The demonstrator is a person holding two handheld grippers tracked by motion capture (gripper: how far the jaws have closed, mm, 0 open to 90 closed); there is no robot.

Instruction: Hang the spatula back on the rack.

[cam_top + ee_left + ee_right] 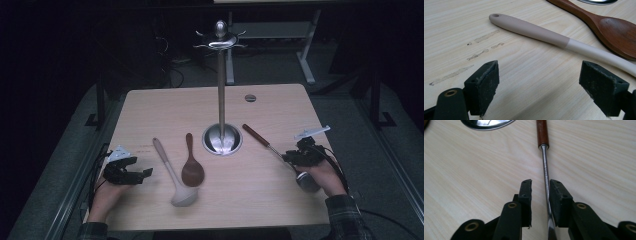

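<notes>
A dim room surrounds my pale wooden bench (150, 210), with a steel hanging stand (221, 135) at its middle. From above, my right gripper (295, 157) sits over the metal ladle (272, 148), whose long axis runs up-left toward the stand's base. Along my left gripper (539, 87), jaws spread wide and empty, the beige ladle (529, 28) lies ahead crosswise. Along my right gripper (540, 195), the steel shaft (545, 170) runs straight away between slightly parted jaws, touching one pad (557, 195) only.
</notes>
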